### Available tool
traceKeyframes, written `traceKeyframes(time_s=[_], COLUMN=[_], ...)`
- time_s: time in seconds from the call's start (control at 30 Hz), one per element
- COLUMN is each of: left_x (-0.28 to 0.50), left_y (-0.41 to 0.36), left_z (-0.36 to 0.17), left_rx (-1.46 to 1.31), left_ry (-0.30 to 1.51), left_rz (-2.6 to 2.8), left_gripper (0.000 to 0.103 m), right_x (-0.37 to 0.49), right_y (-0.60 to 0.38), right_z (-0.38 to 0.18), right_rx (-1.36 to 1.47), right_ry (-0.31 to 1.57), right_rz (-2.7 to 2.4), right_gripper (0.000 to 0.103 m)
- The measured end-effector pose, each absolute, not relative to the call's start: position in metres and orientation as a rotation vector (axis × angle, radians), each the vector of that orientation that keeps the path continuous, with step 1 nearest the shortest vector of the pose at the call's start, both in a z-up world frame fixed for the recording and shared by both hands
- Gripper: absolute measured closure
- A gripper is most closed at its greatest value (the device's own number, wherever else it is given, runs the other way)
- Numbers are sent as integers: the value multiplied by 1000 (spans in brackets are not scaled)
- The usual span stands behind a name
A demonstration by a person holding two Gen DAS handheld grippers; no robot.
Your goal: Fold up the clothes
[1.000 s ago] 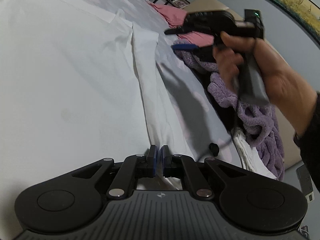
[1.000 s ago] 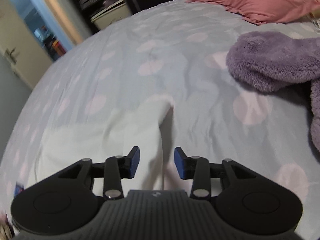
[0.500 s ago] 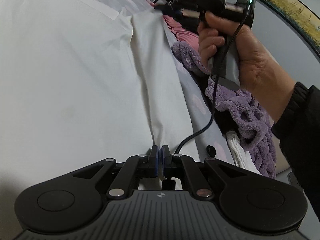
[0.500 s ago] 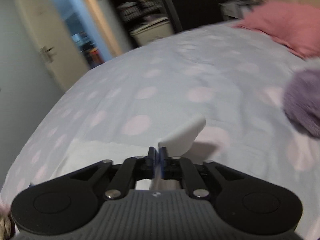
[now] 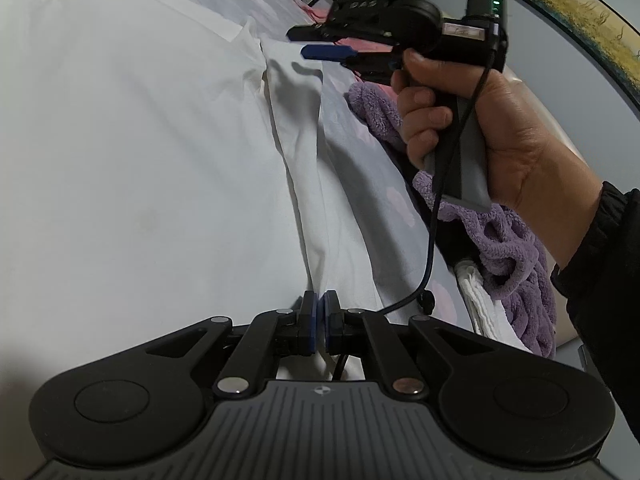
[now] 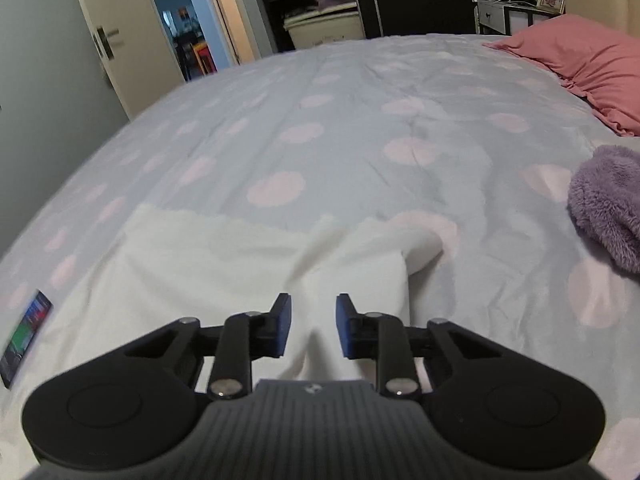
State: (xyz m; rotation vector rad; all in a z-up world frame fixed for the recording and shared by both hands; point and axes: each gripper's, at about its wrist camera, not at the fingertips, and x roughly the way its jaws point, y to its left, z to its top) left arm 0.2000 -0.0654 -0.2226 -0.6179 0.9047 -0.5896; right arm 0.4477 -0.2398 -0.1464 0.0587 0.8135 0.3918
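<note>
A white garment (image 5: 140, 160) lies spread on the dotted bedsheet (image 6: 320, 120). My left gripper (image 5: 320, 320) is shut on the white garment's near edge, where a long fold runs up to its pads. In the left wrist view, a hand (image 5: 500, 128) holds my right gripper (image 5: 302, 43) just above the garment's far corner. Its jaws stand apart and are closing. In the right wrist view, my right gripper (image 6: 310, 320) hovers over a raised fold of the white garment (image 6: 220, 264); the pads do not press on the cloth.
A purple fleece item (image 5: 500, 240) lies heaped on the right, also seen as purple fleece (image 6: 608, 200). A folded white stack (image 5: 484, 308) sits under it. A pink pillow (image 6: 580, 60) is far right. A phone (image 6: 26, 336) lies at the left. A door and shelves stand beyond the bed.
Half a second ago my right gripper was shut on a lifted white corner; now its jaws are apart and the corner lies folded on the garment. My left gripper kept its grip.
</note>
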Motion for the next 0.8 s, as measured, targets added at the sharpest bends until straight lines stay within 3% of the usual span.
traceKeyframes(time_s=[0.1,0.13,0.2,0.23,0.5,0.53,0.63,0.7,0.8], left_x=[201,202,203,203,202,202,201,201,200], left_y=[-67,-68,-67,-67,-64,-64,-63,-61,-59], left_z=[-223,-223,-223,-224,-225,-225,-223,-223,-223], left_rx=[-614,-614,-616,-618,-623,-622,-621,-624,-633], left_ry=[904,905,907,907,905,906,906,905,901], left_rz=[-586,-586,-586,-589,-600,-600,-596,-594,-593], left_gripper=[101,101,101,101,101,101,101,101,101], right_x=[452,452,451,450,433,434,440,434,427], right_y=[-225,-218,-212,-210,-220,-220,-221,-226,-235], right_z=[-164,-169,-173,-173,-139,-139,-142,-138,-136], right_rx=[-46,-94,-141,-152,51,69,130,136,114], right_ry=[883,885,871,863,703,719,815,788,772], right_rz=[310,297,279,272,407,418,485,479,445], right_gripper=[75,80,100,101,101,96,95,89,89])
